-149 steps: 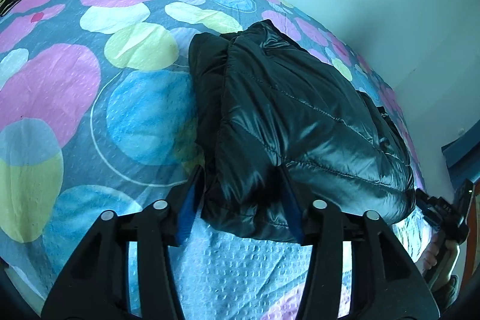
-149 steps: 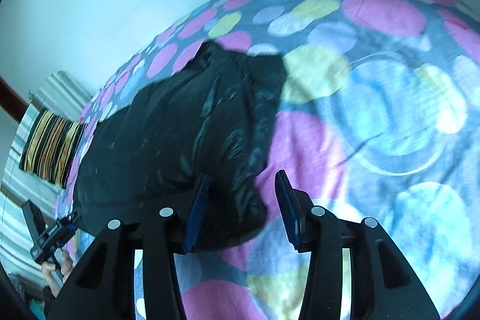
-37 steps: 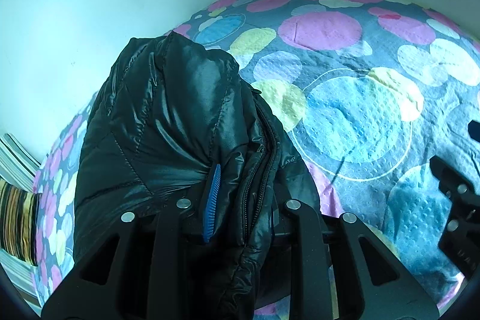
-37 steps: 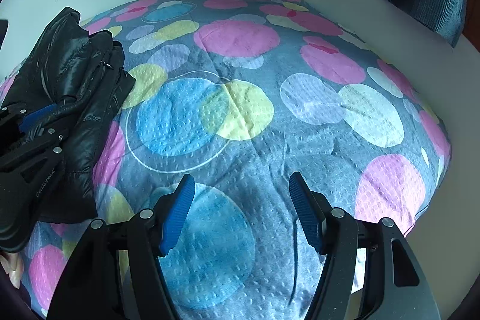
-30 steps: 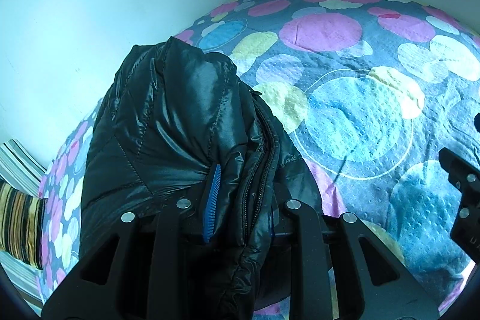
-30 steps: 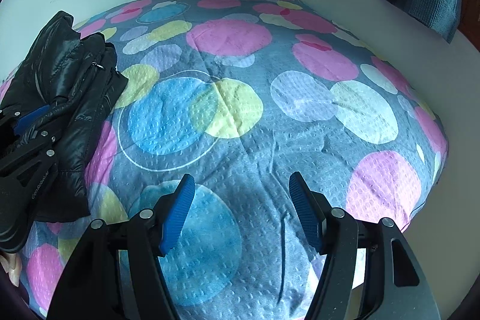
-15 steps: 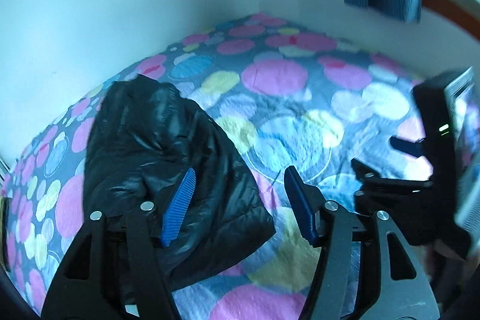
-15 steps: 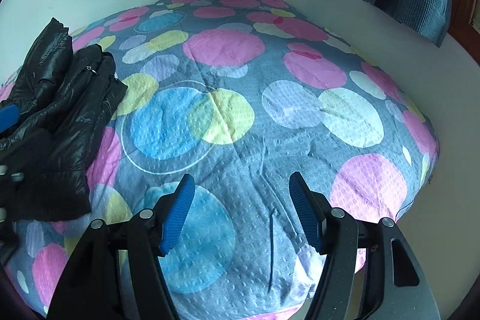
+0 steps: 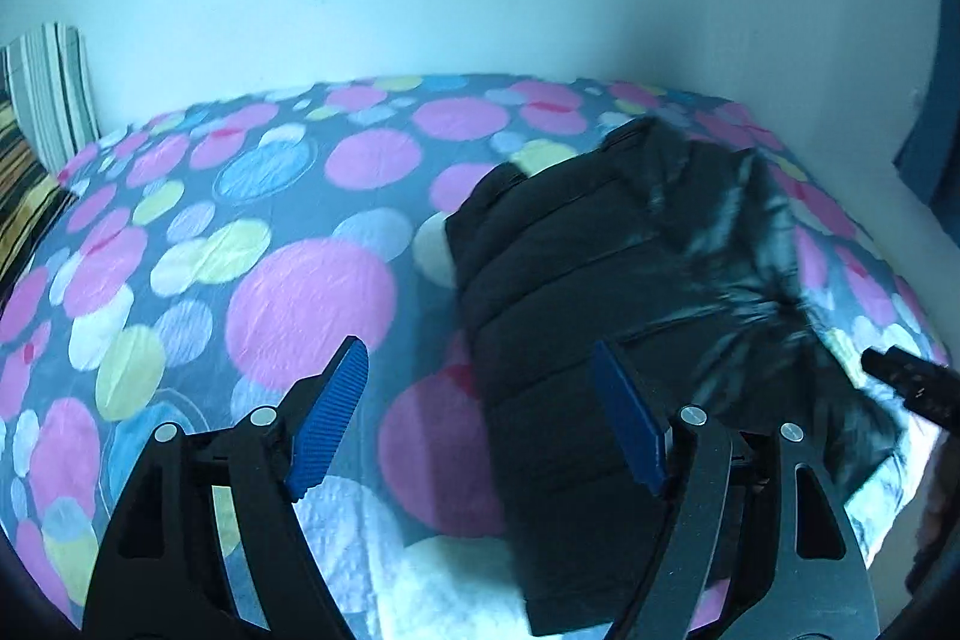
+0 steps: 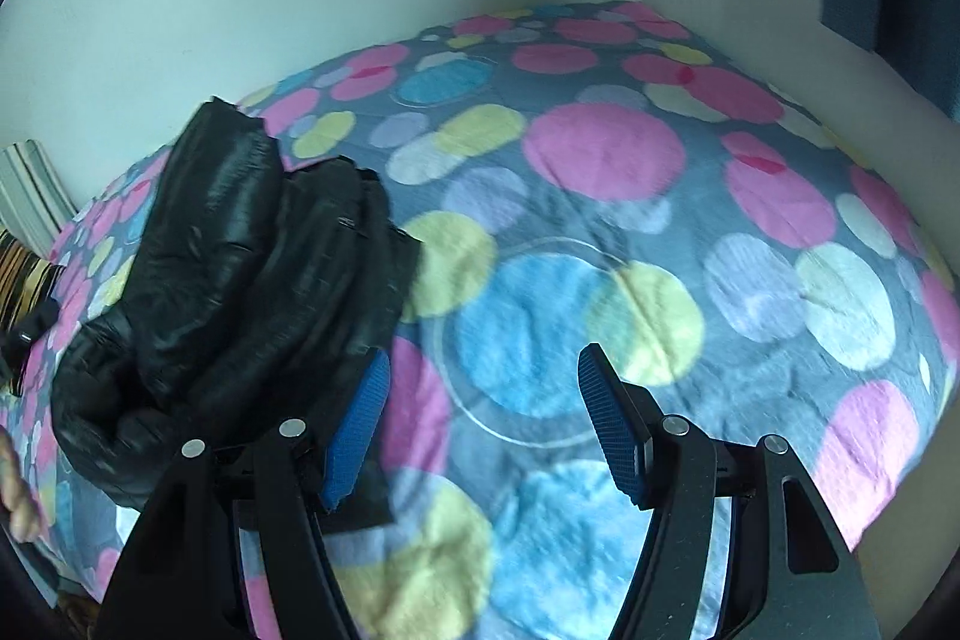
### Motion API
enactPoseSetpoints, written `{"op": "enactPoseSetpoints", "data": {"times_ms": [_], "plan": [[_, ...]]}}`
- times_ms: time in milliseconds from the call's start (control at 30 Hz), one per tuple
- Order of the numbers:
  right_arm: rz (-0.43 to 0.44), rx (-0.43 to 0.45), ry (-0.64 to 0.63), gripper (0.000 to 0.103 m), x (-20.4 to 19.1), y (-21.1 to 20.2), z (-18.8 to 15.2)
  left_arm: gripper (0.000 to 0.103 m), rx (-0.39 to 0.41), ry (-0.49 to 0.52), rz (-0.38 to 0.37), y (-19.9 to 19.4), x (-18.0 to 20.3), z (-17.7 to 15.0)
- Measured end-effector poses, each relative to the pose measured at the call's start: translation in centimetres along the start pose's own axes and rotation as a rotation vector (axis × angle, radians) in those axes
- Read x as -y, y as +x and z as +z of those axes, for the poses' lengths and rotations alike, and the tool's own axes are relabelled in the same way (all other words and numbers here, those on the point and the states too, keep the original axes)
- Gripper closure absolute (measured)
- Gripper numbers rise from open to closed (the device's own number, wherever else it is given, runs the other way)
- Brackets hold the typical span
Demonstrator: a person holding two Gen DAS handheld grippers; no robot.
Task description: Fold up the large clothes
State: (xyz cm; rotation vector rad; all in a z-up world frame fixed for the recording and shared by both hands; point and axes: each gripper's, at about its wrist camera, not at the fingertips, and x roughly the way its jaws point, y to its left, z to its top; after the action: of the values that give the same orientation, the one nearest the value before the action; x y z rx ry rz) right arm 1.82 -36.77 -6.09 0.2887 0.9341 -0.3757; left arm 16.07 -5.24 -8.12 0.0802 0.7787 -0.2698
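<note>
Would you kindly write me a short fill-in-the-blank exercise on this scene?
1. The folded jacket is ____ in colour.
2. The jacket lies on a bedspread patterned with coloured ____.
3. The left gripper is open, holding ____.
4. The right gripper's finger pads are ____ in colour.

Answers: black; circles; nothing; blue

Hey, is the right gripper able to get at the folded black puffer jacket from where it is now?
Probably yes. The right gripper is open, and the folded black puffer jacket lies on the spotted bedspread beside its left finger, with nothing between.
</note>
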Motion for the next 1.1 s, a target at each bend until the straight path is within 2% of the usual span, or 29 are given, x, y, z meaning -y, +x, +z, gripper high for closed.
{"op": "enactPoseSetpoints", "data": {"times_ms": [200, 400, 533, 633, 733, 833, 933, 1100], "plan": [[0.032, 0.008, -0.054, 0.038, -3.6, 0.5, 1.6, 0.026, -0.014, -0.003, 0.012, 1.0, -1.5, -0.5], [0.048, -0.009, -0.082, 0.038, -5.7, 1.7, 2.5, 0.026, -0.031, -0.023, -0.021, 2.1, -1.7, -0.8], [0.015, -0.048, -0.103, 0.038, -6.5, 3.3, 2.5, 0.026, -0.053, -0.018, -0.046, 3.0, -1.2, -1.1], [-0.012, -0.090, -0.106, 0.038, -6.4, 4.8, 2.1, 0.026, -0.050, -0.010, -0.053, 3.5, -0.8, -1.3], [0.000, -0.129, -0.085, 0.038, -5.8, 6.2, 1.6, 0.025, -0.044, -0.008, -0.066, 3.8, -0.6, -1.2], [0.003, -0.147, -0.067, 0.032, -5.1, 7.3, 1.3, 0.023, -0.054, -0.018, -0.086, 4.1, -0.4, -1.2], [0.036, -0.182, -0.046, 0.032, -4.5, 8.7, 0.8, 0.021, -0.051, -0.019, -0.096, 4.1, -0.4, -1.0], [0.111, -0.209, -0.003, 0.032, -4.0, 10.1, 0.3, 0.017, -0.067, -0.038, -0.159, 4.9, 0.1, -1.0]]}}
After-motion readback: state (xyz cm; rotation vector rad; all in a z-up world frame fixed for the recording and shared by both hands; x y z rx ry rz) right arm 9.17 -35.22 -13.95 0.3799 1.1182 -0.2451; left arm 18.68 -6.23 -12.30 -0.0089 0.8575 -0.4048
